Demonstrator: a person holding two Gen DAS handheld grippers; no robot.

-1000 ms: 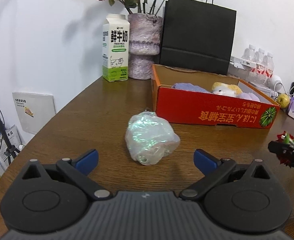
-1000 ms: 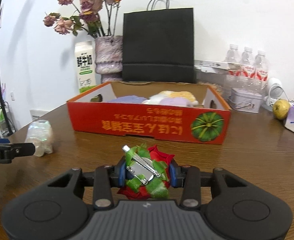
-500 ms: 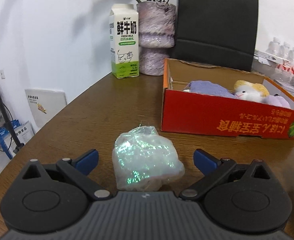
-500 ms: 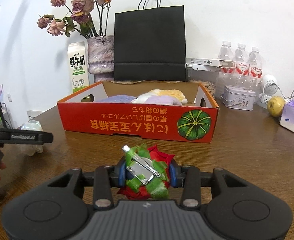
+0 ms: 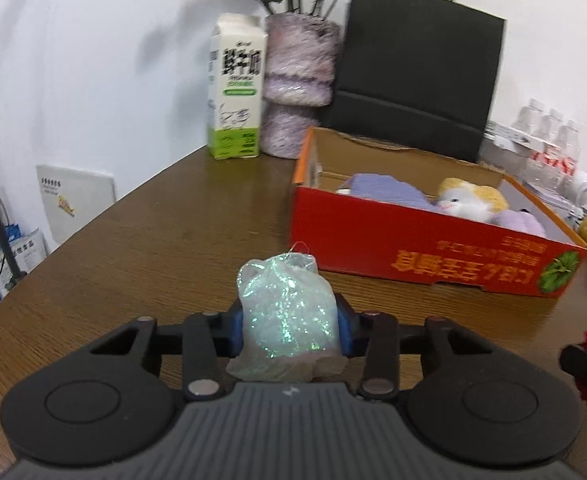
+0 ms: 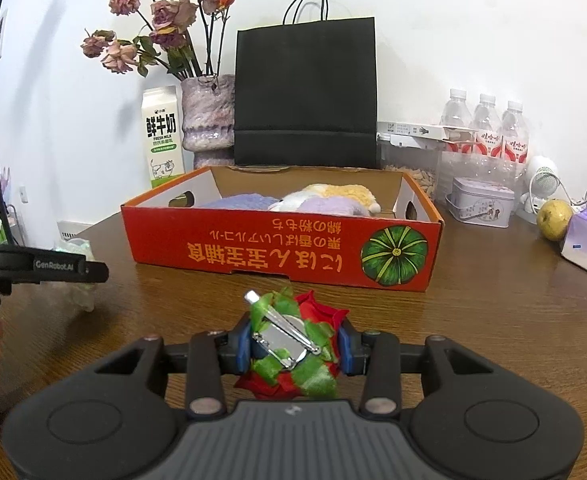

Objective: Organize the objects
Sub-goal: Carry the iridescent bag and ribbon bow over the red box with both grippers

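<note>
We hold the left tool (image 5: 289, 330) with its blue pads closed against both sides of an iridescent plastic bundle (image 5: 287, 314), which sits between them just above the brown wooden surface (image 5: 153, 248). We hold the right tool (image 6: 293, 346) closed in the same way on a red-and-green fabric flower clip (image 6: 293, 348), whose metal clasp faces up toward the camera. Ahead of both tools stands an open red cardboard box (image 6: 285, 250), resting on the surface and printed with a green pumpkin on its front wall. Inside the box lie a folded purple cloth (image 5: 385, 192) and a white-and-yellow plush toy (image 5: 469, 202), touching each other. Behind the box, against the wall, stand a milk carton (image 5: 235, 88), a mottled purple vase (image 6: 207, 114) holding dried roses, and a black paper bag (image 6: 305, 92), side by side. In the right wrist view, the left tool appears at the left edge, near the left end of the box, and the bundle is partly hidden behind it. To the right of the box, the surface carries water bottles (image 6: 485, 128), a metal tin (image 6: 481, 202) and a yellow-green fruit (image 6: 553, 220).
</note>
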